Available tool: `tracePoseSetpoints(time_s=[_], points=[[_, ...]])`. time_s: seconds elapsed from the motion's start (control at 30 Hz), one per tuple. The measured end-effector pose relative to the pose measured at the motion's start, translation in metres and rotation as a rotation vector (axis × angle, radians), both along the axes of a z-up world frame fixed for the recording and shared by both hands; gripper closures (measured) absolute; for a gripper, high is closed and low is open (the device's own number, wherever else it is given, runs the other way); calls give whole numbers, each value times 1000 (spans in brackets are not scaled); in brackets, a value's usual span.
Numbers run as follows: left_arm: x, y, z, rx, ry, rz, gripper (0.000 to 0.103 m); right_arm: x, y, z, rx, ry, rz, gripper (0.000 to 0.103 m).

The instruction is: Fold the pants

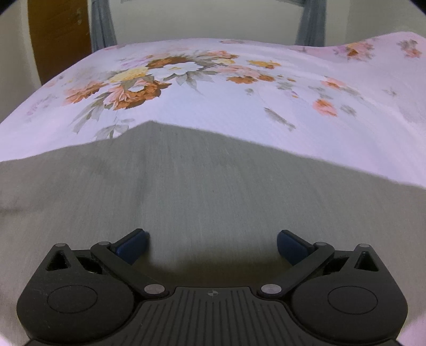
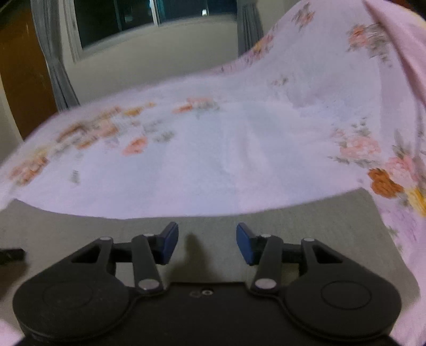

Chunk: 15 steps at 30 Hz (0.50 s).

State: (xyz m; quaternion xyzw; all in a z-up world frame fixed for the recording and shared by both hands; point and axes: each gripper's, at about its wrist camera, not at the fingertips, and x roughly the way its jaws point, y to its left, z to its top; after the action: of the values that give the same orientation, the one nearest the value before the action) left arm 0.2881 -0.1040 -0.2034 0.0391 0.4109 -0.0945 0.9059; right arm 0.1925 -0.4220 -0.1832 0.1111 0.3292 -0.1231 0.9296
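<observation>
The grey-green pants (image 1: 202,186) lie flat on a bed covered with a pale pink floral sheet (image 1: 213,87). In the left wrist view they fill the lower half, with a corner pointing away. My left gripper (image 1: 211,244) is open wide just above the fabric and holds nothing. In the right wrist view the pants (image 2: 306,223) show as a strip along the near edge. My right gripper (image 2: 207,243) is open and empty above that strip.
The floral sheet (image 2: 213,149) rises into a hump at the right. A wooden door (image 1: 58,37), grey curtains (image 2: 56,58) and a dark window (image 2: 119,18) stand beyond the bed. A small dark object (image 2: 10,255) lies at the left edge.
</observation>
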Motion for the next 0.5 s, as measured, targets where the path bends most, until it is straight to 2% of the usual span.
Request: tracePoseSetpoints(time_s=[0.07, 0.17, 0.33, 0.5], points=[[-20, 4, -2, 3, -13, -18, 0, -15, -1, -15, -17, 58, 13, 56], [-47, 9, -1, 16, -25, -42, 0, -37, -16, -20, -51, 66, -50, 58], [-62, 15, 9, 4, 6, -47, 0, -77, -43, 5, 68, 28, -189, 55], [-67, 9, 10, -9, 9, -46, 0, -126, -76, 0, 225, 35, -344, 56]])
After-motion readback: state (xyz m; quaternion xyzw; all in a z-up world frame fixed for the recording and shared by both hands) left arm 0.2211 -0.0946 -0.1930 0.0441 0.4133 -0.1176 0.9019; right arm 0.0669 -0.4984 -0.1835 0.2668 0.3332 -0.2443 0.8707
